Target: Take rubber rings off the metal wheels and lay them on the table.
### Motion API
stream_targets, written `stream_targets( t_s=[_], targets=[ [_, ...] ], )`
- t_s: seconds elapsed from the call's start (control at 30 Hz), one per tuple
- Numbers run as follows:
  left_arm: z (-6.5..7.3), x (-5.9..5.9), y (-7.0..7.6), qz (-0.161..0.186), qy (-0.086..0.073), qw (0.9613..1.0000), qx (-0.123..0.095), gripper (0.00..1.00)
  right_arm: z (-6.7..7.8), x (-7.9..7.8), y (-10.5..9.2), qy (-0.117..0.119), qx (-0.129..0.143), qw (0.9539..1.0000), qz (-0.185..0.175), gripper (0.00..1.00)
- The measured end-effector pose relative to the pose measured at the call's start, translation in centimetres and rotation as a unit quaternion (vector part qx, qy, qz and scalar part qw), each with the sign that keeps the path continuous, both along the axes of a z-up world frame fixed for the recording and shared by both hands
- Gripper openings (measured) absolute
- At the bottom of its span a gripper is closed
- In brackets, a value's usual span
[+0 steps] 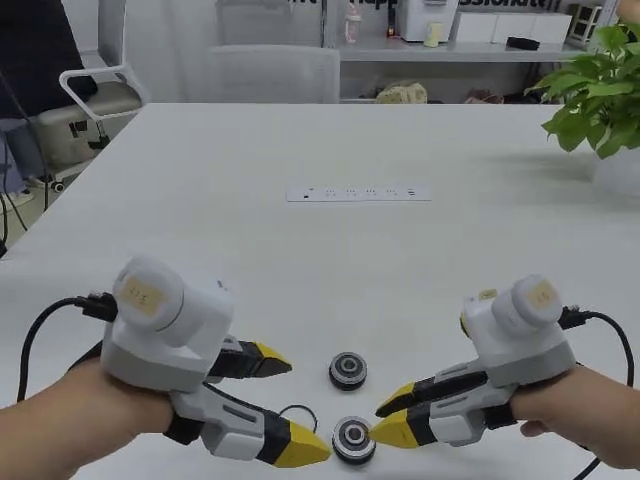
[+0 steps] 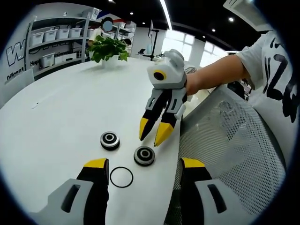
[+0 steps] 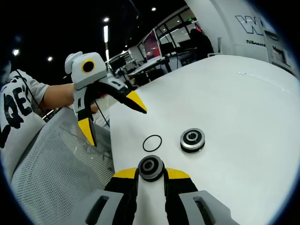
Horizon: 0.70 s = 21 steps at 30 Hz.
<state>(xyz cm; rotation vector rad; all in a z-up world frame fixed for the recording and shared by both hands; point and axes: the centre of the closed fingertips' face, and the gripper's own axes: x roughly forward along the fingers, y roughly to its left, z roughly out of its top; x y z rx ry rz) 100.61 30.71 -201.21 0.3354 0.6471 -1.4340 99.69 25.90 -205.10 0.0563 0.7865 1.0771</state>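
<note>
- R gripper (image 2: 151, 139): jaws narrowed round the near wheel (image 3: 151, 168), which sits at the very tips. Can't tell if they're actually pressing. With a hold that shallow, the wheel can squirt out once you pull on it.
- Near wheel sits close to the table (image 1: 330, 250) edge, w/ a mesh chair (image 2: 225, 154) just past it on your side. A slip toward you prob. sends the wheel off the table.
- L gripper (image 3: 116, 125): jaws spread wide, holding nothing, just left of the near wheel and over the loose rubber ring (image 2: 121, 177), which lies flat there. Close too early & you grab or flick that ring.
- Far wheel (image 1: 348, 370) lies just beyond the near wheel, not touching it. A wide L jaw sweeping in can knock it away.
- Can't tell which wheel carries a ring. Check first, or you scrape bare metal.
</note>
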Motion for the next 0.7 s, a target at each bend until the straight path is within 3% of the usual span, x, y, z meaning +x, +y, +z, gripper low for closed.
stream_targets(
  t_s=[0.7],
  targets=[
    [-2.6, -0.6, -1.9, -0.045, 0.008, 0.9985, 0.031, 0.39, -2.0, -0.7, -0.2, -0.029, -0.04, 0.998, 0.041, 0.19]
  ],
)
